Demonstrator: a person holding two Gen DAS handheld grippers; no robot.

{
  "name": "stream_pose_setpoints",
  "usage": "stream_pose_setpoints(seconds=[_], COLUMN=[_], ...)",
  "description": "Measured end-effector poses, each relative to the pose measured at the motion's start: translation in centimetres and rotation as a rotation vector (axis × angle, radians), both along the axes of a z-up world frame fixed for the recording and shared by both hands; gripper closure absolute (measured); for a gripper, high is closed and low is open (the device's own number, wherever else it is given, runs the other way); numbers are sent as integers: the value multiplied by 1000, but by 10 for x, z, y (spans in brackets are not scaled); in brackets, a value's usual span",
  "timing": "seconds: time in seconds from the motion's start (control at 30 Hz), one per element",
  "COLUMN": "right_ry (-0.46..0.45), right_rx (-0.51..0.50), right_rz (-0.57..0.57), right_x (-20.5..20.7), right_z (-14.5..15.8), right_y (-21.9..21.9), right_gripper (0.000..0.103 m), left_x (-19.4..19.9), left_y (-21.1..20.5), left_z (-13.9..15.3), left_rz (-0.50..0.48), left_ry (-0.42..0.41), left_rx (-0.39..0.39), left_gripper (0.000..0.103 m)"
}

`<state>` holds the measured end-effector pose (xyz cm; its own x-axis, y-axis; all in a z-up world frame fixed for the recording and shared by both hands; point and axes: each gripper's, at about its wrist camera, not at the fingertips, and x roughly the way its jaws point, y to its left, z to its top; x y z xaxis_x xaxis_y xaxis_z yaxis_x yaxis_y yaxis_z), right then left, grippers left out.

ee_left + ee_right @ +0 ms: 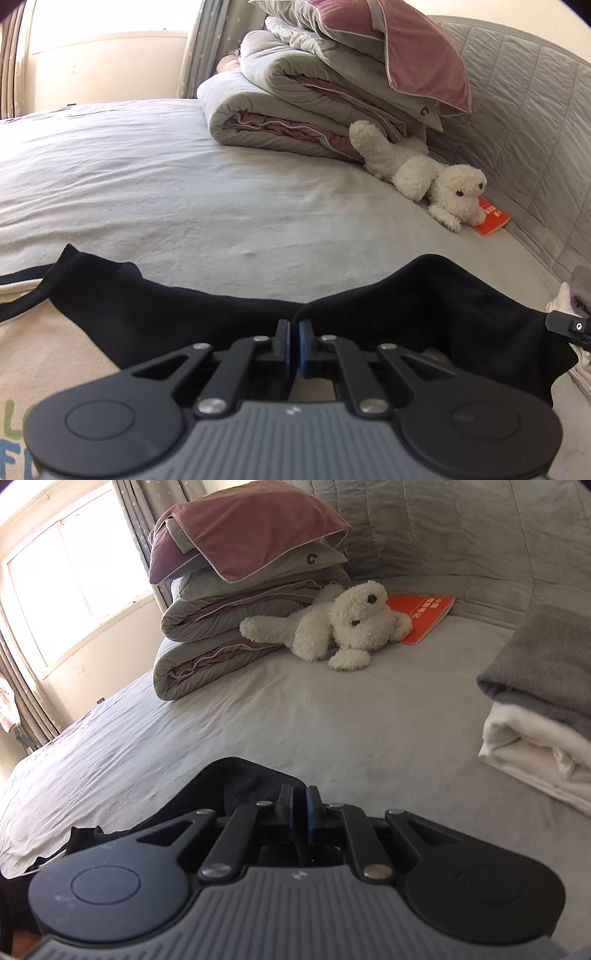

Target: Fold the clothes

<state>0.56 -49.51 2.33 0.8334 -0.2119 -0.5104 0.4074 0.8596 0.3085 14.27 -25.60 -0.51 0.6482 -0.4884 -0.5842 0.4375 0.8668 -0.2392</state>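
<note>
Left gripper [294,334] nearest, jaws closed, pads pinching the edge of the dark sleeve [443,306] of the shirt [55,354]. Shirt lies on the bed [184,192], cream body at lower left, dark fabric spread across the front.

Right gripper [300,810]: jaws almost together. Dark cloth bunches just under and behind them; whether the pads hold it I cannot tell from this view.

Risks, as I judge them:
- The left pinch takes only a thin edge; a quick pull could slip it out, and the sleeve would drop crooked.
- If the right has nothing, lifting one-sided would drag the shirt askew and crease the body.
- The folded stack [535,709], grey over white, sits near on the right; a wide swing could knock it.
- Plush dog [347,627] and red book [424,616] lie well apart, no worry.

Writing:
- Letter "C" on the grey pillow tag in the bedding pile [240,572].
- Red book cover has print, too small to read.
- Shirt front shows coloured letters at the frame edge, cut off; perhaps "L" and "F".
</note>
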Motion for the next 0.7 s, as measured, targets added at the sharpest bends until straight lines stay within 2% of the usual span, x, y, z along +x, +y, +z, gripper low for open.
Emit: stream_pose_setpoints(seconds=[0.2, 0.4, 0.57, 0.7], right_ry=[-34, -32, 22, 67], right_rx=[-127, -258, -269, -257], right_rz=[98, 285, 423, 489], right_x=[-12, -50, -76, -81], right_z=[9, 4, -12, -26], right_y=[-11, -2, 16, 29], right_gripper=[93, 93, 93, 93], left_x=[-2, -8, -14, -17], left_y=[22, 47, 62, 69], left_z=[1, -5, -17, -19], left_rz=[-1, -64, -93, -97], left_ry=[9, -2, 13, 19], left_rx=[-57, -74, -51, -49], left_gripper=[99, 99, 99, 99])
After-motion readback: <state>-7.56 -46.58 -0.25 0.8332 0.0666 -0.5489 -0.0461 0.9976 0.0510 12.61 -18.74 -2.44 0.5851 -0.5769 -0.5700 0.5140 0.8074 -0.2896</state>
